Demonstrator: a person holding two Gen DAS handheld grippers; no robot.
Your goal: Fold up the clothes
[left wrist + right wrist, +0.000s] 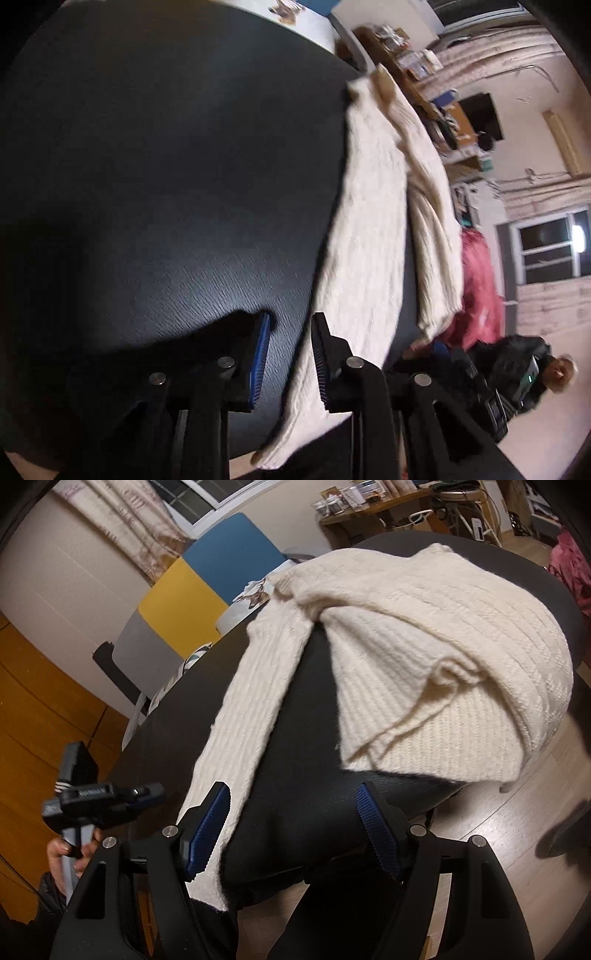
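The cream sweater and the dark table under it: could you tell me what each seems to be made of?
The sweater looks like soft, matte knitted yarn, wool or acrylic; ribbed rows run along the body and sleeve, with a fuzzy edge. The table top looks like black faux leather or textured vinyl: fine grain with a dull sheen. What lies underneath is hidden.
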